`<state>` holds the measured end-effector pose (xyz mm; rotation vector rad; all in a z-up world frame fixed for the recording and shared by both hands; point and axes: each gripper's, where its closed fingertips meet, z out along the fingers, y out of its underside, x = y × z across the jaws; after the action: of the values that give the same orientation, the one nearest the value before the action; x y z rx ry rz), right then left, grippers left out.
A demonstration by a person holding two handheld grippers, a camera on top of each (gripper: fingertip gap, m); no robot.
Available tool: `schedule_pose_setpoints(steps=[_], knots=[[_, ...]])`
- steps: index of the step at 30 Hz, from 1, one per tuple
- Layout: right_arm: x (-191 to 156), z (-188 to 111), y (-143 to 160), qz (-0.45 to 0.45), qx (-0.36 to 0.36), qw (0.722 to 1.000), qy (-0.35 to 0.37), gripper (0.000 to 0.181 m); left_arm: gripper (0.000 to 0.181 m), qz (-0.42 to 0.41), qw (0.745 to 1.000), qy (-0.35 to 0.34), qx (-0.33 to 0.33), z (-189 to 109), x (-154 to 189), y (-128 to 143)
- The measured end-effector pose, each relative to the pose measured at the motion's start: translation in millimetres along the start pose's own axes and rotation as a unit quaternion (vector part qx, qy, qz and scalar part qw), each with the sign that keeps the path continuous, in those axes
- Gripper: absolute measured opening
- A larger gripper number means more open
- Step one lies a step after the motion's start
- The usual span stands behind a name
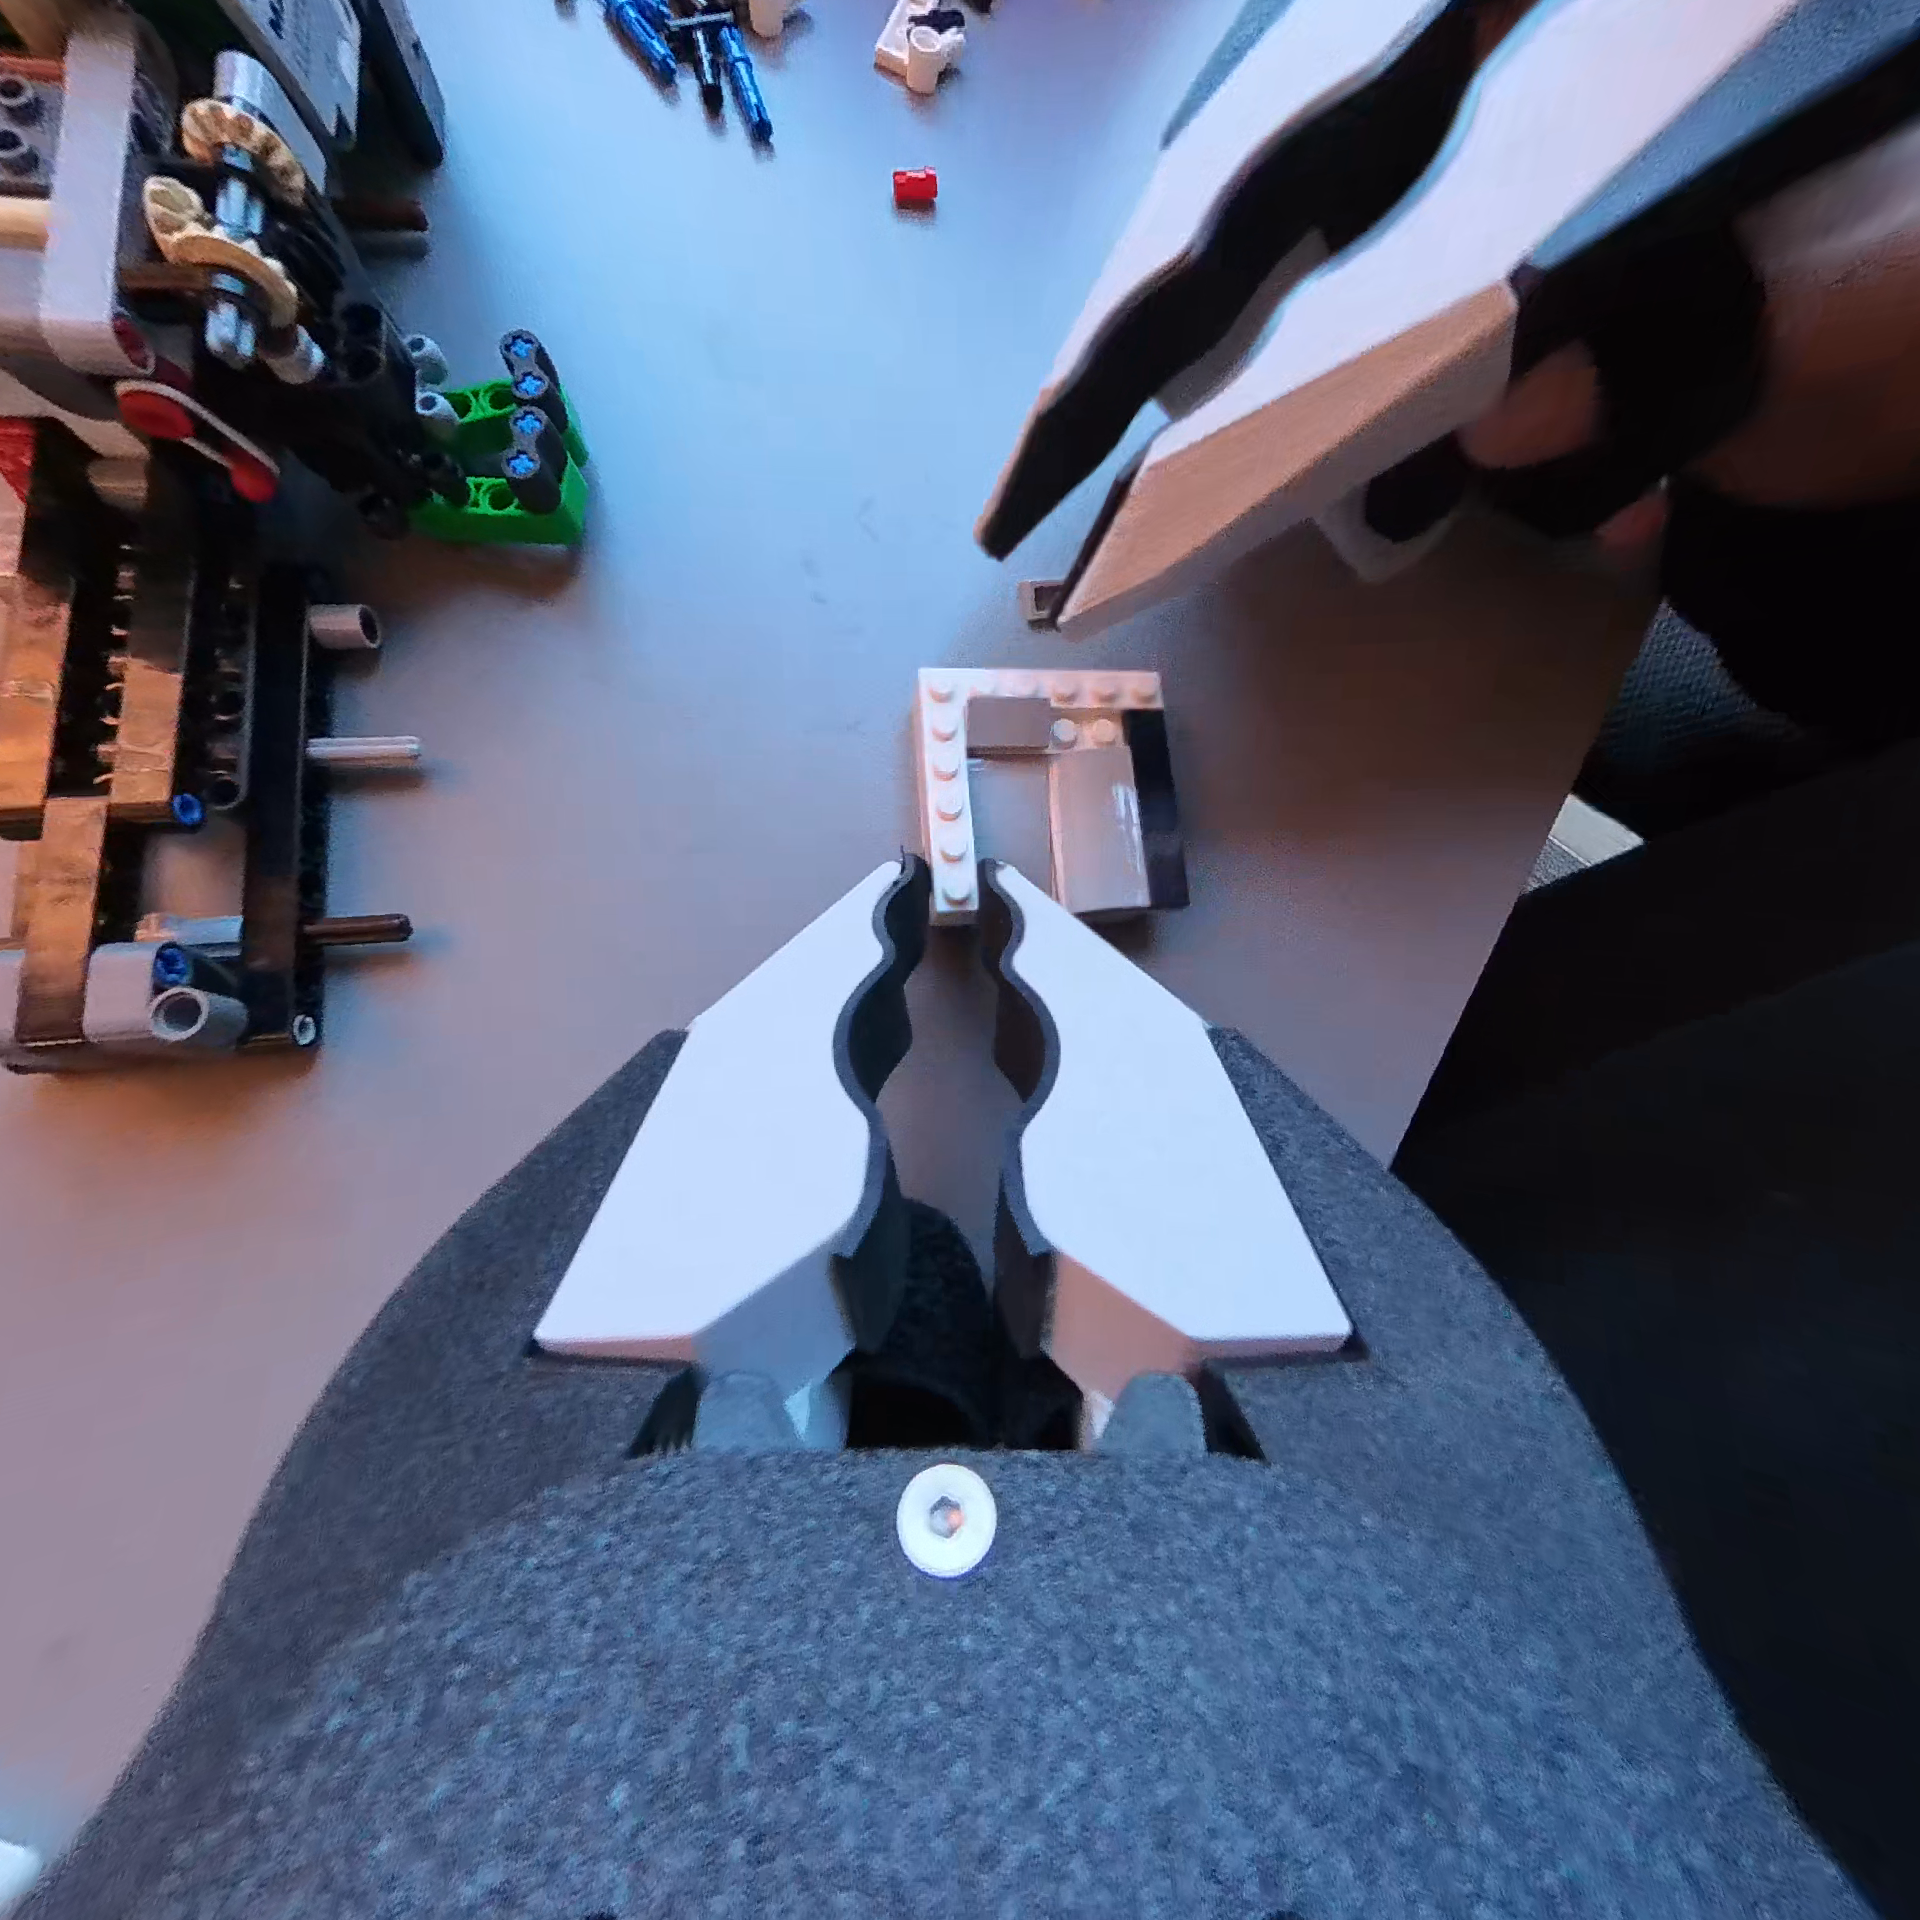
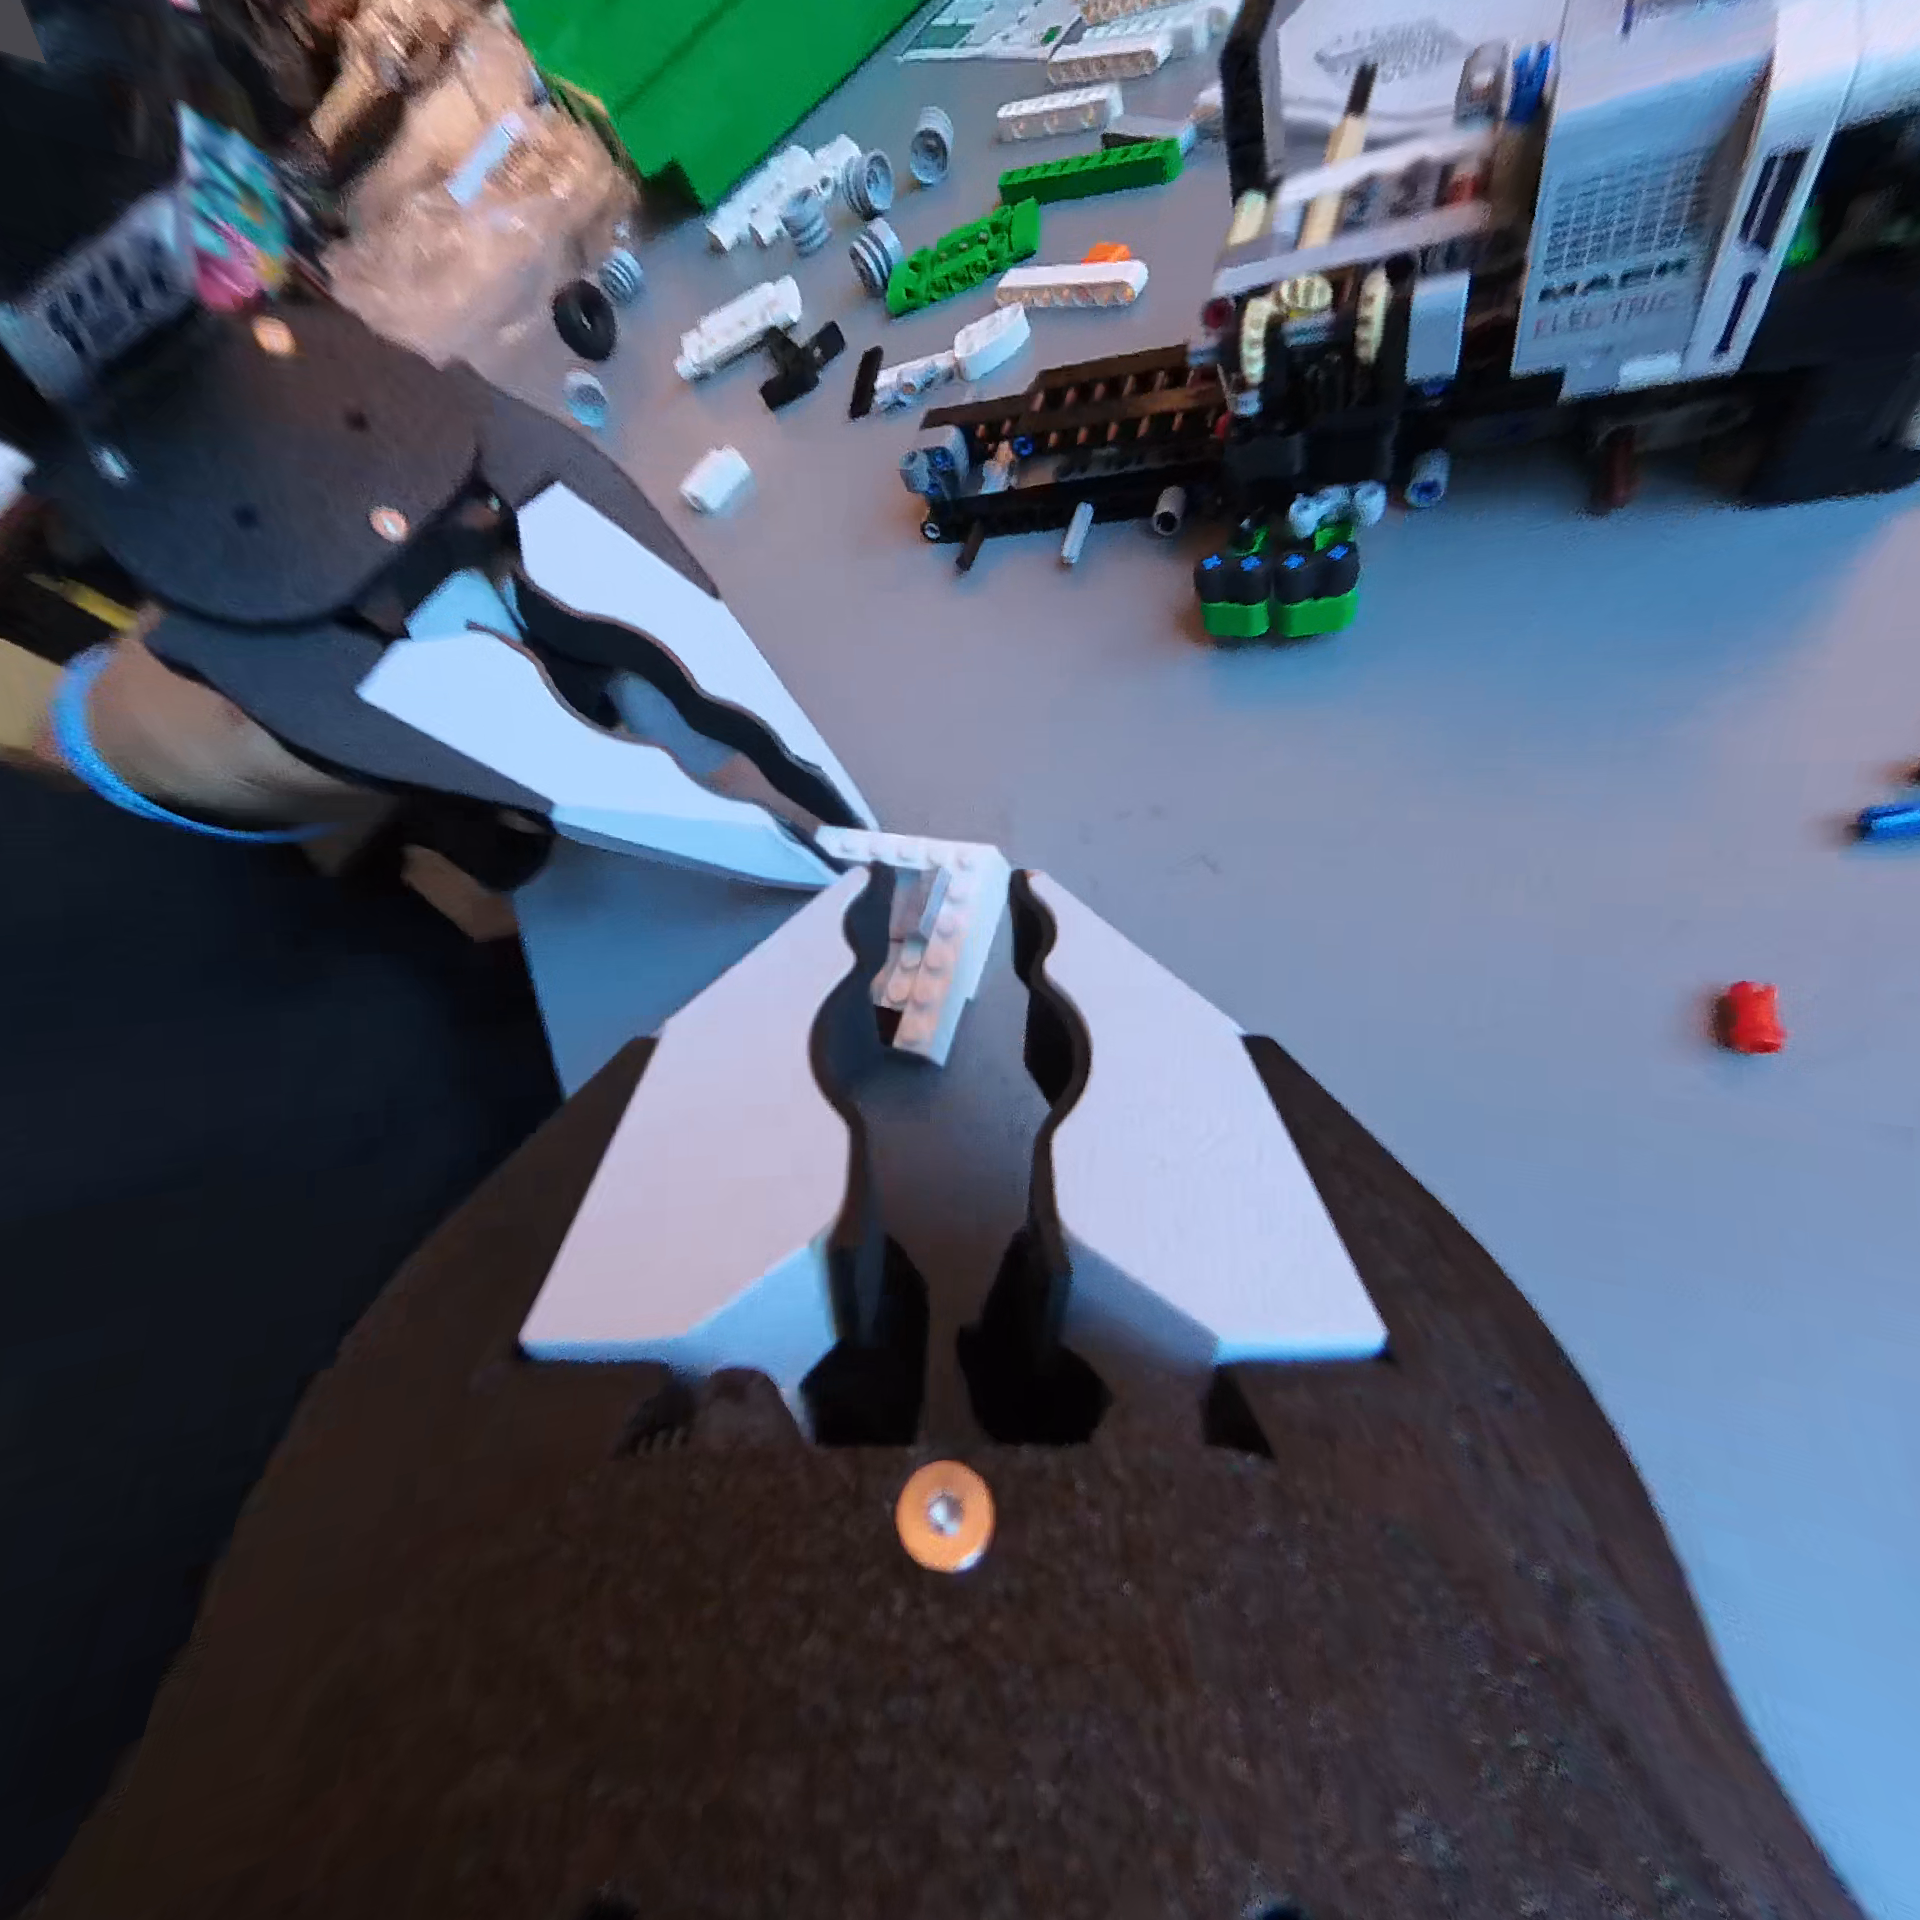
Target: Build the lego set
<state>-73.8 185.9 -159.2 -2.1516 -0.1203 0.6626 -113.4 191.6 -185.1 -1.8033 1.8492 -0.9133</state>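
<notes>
We see the small plate assembly lying flat on the table near its right edge. The left gripper pinches the near end of its white studded strip, whose long axis runs away from us. The right gripper hovers just beyond, jaws slightly apart and empty.

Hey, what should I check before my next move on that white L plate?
1. White L plate lying on table: ok.
2. Left tool tips flanking the plate's near end: ok.
3. Left tool clamped firmly: cannot tell.
4. Right tool open: ok.
5. Small grey piece at right tool's tip, held or not: cannot tell.
6. Red piece away from the plate: ok.
</notes>
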Motion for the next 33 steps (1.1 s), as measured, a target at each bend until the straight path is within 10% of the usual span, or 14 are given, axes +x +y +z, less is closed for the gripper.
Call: schedule_pose_setpoints(steps=[21,33], knots=[[-14.7,10.0,-16.9,0.234,-0.012,0.964,-0.128,0.041,0.007,0.062,0.993,-0.031,0.090,-29.2,-11.0,-22.7],[-21.3,34.8,-16.2,0.236,-0.047,0.964,-0.115,0.021,0.007,0.057,0.992,-0.031,0.106,-35.2,-21.2,-18.0]])
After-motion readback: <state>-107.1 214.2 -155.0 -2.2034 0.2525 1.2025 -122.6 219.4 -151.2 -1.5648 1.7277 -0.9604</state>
